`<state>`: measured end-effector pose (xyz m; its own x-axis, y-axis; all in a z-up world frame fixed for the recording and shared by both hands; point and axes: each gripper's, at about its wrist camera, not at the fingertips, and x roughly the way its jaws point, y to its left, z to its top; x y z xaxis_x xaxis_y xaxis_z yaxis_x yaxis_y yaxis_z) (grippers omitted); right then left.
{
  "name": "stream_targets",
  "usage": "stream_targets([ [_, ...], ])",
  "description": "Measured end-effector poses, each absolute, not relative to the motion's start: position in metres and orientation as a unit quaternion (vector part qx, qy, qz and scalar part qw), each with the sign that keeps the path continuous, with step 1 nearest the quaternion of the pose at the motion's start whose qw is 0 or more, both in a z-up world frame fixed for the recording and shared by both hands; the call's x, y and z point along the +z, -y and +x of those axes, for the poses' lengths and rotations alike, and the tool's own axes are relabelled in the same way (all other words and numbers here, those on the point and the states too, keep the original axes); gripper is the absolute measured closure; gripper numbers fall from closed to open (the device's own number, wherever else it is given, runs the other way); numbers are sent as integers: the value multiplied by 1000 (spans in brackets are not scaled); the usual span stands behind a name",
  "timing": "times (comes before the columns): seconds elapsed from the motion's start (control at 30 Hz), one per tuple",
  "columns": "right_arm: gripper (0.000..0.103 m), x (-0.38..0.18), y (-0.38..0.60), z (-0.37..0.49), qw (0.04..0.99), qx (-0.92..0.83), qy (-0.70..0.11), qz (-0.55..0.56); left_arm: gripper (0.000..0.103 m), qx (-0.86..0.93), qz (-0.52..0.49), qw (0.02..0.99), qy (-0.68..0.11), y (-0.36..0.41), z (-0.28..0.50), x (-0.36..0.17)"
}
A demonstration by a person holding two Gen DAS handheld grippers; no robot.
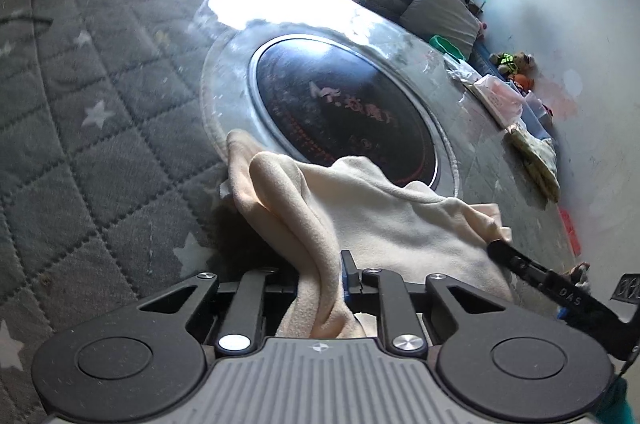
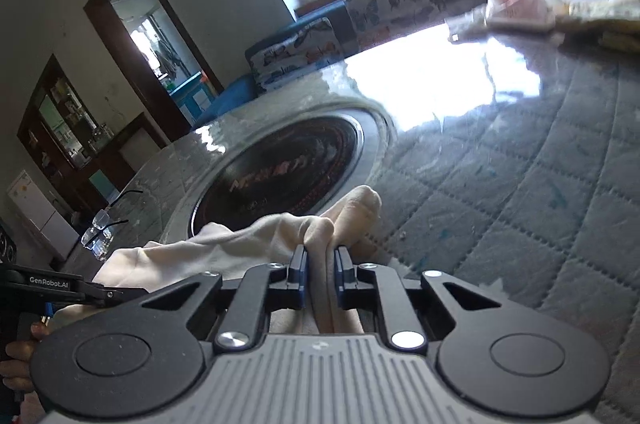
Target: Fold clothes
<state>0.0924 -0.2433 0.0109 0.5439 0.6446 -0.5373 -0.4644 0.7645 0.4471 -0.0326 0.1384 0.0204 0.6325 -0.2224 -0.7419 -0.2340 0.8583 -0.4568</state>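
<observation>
My left hand-held gripper [image 1: 320,284] is clamped on a thick fold of the cream garment [image 1: 380,220]; the cloth bunches up between the jaws and runs back over the gripper body. My right hand-held gripper [image 2: 320,278] is likewise pinched on another bunched edge of the same garment [image 2: 240,244], the blue pads pressing the fabric from both sides. In the left wrist view the right gripper's black finger [image 1: 516,260] shows biting the far corner of the cloth.

The garment hangs slack between the two grips, its free part draped over the tabletop [image 1: 100,84], which is covered with a grey quilted cloth with white stars under a glossy clear sheet. One rounded lobe of the garment reaches the rim of the round dark inset [image 1: 344,108] in the middle of the tabletop. A pair of glasses [image 2: 100,228] lies near the tabletop's edge on my left, and folded packets and cloths [image 2: 532,8] lie at the far side.
</observation>
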Motion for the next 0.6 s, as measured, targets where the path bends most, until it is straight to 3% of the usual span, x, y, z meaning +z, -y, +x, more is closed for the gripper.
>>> stream_targets([
  [0.6, 92, 49, 293, 84, 909, 277, -295, 99, 85, -54, -167, 888, -426, -61, 21, 47],
])
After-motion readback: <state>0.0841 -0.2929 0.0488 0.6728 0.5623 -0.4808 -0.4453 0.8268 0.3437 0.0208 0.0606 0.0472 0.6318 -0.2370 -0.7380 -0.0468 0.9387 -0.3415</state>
